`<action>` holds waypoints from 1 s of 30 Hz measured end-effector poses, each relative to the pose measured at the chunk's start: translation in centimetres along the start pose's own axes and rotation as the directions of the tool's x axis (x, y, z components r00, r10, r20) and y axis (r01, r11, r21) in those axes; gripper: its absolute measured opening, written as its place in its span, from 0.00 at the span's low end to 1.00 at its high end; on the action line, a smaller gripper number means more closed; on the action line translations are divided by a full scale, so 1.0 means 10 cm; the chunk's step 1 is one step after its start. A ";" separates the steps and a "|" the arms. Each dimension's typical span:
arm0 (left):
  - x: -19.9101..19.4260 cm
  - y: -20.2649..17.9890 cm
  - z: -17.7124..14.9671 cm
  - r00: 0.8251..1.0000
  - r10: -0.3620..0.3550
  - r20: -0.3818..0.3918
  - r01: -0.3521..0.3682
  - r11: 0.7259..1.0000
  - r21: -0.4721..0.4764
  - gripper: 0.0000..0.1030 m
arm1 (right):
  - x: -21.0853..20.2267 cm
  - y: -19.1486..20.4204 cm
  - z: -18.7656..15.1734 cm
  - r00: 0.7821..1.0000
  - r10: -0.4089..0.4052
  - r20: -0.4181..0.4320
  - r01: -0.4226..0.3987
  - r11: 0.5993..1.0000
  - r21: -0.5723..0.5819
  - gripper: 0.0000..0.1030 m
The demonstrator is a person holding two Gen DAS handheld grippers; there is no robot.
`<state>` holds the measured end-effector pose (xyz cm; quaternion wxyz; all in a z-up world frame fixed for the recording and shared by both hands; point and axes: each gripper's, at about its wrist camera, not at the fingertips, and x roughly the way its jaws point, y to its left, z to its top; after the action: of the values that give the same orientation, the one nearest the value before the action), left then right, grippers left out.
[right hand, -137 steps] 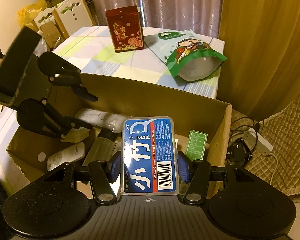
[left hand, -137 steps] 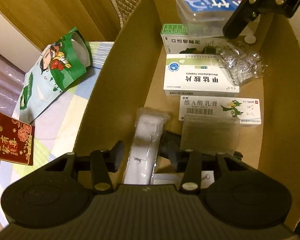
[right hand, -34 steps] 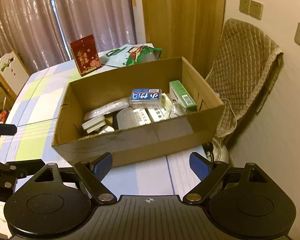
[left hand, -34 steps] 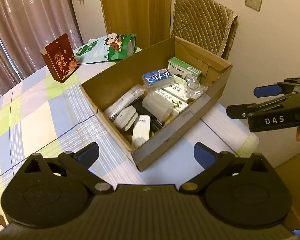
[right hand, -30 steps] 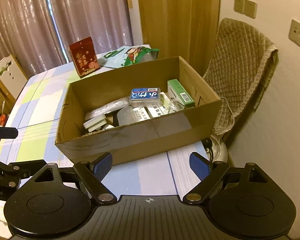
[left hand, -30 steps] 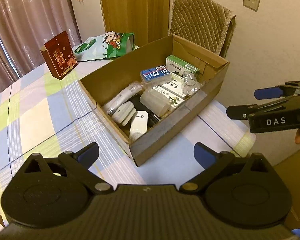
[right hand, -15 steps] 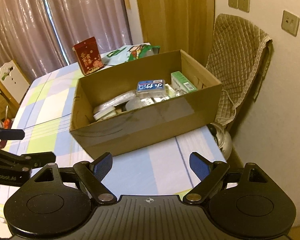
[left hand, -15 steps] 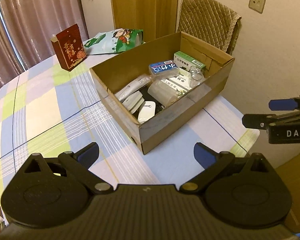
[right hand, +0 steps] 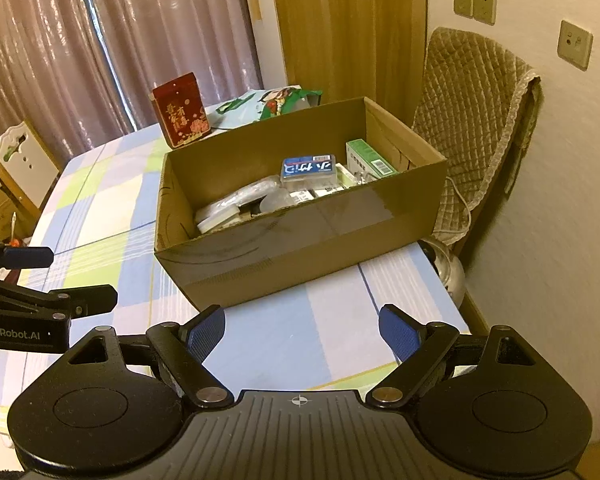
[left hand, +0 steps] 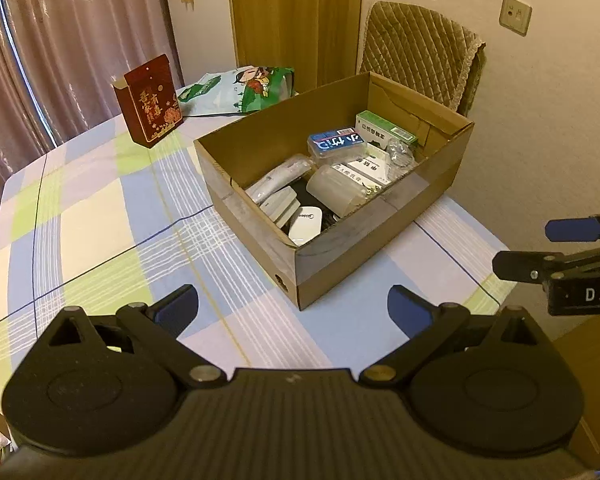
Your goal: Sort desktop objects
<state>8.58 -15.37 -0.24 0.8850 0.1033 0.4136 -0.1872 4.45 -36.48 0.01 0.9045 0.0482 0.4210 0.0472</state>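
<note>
**Mia:** Where are the things now?

**Ben:** Most are inside the cardboard box [left hand: 364, 248], which sits by the right edge of the tabletop [left hand: 100, 220]. I see a blue-topped case [left hand: 337, 141], a green carton [left hand: 384, 128], a white remote [left hand: 306, 226], a clear tub [left hand: 336, 192] and a wrapped white roll [left hand: 280, 176]. A red box [left hand: 150, 106] stands near the far edge of the tabletop. A green snack bag [left hand: 240, 90] lies beside it, just behind the cardboard box.

**Mia:** And the claws?

**Ben:** The left claw [left hand: 292, 308] is wide open and holds nothing. The right claw [right hand: 302, 328] is wide open too, with nothing in it. Both hang above the near edge, well away from the box.

**Mia:** So is the sorting over?

**Ben:** I can't tell. Maybe the red box and bag go in too. Maybe they belong out there.

**Mia:** How should it be done well, if more goes in?

**Ben:** I think a claw should come down on the red box's narrow sides, squeeze gently, lift it clear over the box wall, and set it in a bare spot.
</note>
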 end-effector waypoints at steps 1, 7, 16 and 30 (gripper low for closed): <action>0.00 0.01 0.00 1.000 -0.001 0.002 0.001 1.000 0.001 0.97 | 0.00 0.01 -0.01 1.000 0.000 0.001 0.000 1.000 0.001 0.84; -0.03 0.03 -0.01 1.000 -0.003 0.022 0.003 1.000 0.013 0.97 | -0.02 0.06 -0.02 1.000 -0.001 0.003 0.001 1.000 0.005 0.84; -0.04 0.09 -0.05 1.000 -0.005 0.029 0.004 0.999 0.032 0.97 | -0.01 0.13 -0.04 1.000 -0.003 0.003 0.003 1.000 0.010 0.84; 0.00 0.15 -0.09 0.999 -0.039 0.004 0.039 0.997 0.061 0.97 | -0.04 0.21 -0.12 0.999 -0.039 -0.018 0.040 0.998 0.039 0.84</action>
<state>8.55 -13.71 -0.77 0.8788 0.1217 0.4071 -0.2173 3.15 -34.38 -0.21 0.9005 0.0572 0.4305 0.0216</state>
